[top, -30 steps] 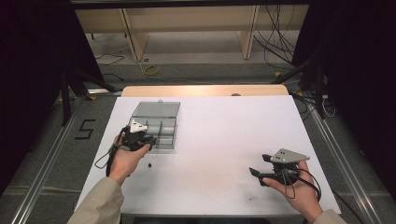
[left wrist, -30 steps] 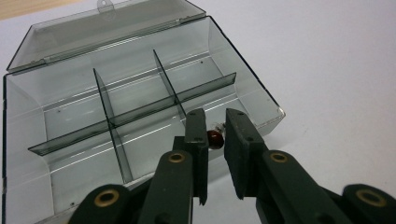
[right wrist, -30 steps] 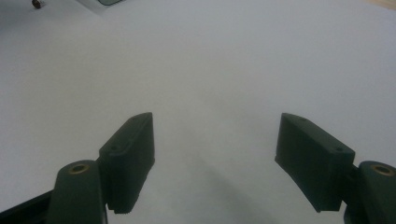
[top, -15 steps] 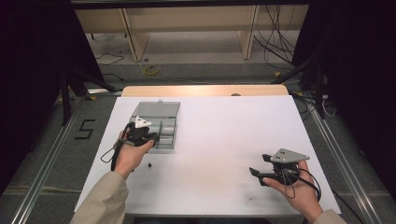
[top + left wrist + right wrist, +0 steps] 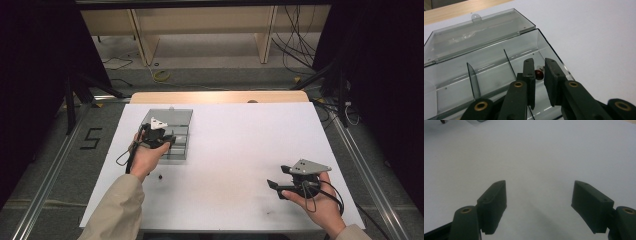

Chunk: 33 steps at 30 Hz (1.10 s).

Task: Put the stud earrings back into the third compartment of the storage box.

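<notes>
1. Moved up and forward since a second ago: left gripper (image 5: 159, 136), from the near-left corner of the box to over its near half, sleeve stretched out further. Right gripper (image 5: 286, 184) same spot as before, parked near the table's (image 5: 235, 150) right front.
2. High view: smoky see-through plastic box (image 5: 176, 131), rectangular, lid flipped open away from the person and lying flat, long side running left-right. Matte white tabletop with a pale wood strip along the far edge. Tiny dark bit (image 5: 160, 176) on the table just near of the box, too small to ID. Grey triangle plate on top of each gripper, cable looping down from each hand.
3. Left gripper view: black matte jaws only a narrow gap apart, dipped inside the box (image 5: 486, 70) at its right-end compartment. Small bulb (image 5: 539, 73), glass tip plus dark red body, sitting right between the jaw tips on the box floor. Can't tell if pinched or just framed, looks loose-ish. Long axis roughly across the jaws, glass end pointing up-right. Thin clear dividers standing upright to the left.
4. Right gripper view: jaws spread wide, holding nothing, just above plain white table (image 5: 536, 157). Corner of the box barely peeking at the top left.
</notes>
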### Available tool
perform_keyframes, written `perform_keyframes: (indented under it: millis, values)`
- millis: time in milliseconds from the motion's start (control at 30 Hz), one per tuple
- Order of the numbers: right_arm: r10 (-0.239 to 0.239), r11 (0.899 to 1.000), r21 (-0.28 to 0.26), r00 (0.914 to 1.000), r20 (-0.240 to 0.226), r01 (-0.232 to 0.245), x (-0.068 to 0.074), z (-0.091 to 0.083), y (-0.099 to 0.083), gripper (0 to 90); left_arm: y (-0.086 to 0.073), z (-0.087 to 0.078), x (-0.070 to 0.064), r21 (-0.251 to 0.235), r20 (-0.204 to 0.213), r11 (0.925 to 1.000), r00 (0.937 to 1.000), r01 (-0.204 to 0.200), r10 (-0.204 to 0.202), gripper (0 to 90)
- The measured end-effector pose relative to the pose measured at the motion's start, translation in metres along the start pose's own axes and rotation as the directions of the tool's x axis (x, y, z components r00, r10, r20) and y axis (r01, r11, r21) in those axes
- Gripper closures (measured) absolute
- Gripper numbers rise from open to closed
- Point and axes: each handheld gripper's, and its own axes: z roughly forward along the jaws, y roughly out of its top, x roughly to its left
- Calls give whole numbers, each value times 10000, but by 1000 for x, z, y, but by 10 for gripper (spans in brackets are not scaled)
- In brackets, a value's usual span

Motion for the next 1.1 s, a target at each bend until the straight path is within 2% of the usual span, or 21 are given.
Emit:
perform_keyframes:
  millis: [300, 1100]
  values:
    - [-11, 10000, -18, 10000, 19, 11, -1, 0, 0, 286, 5, 10, 1, 3, -121, 10000, 9999, -33, 33, 785]
    - [-10, 10000, 22, 10000, -34, 10, 0, 0, 0, 281, 7, 32, 3, -213, -316, 9996, 9993, 173, -179, 774]
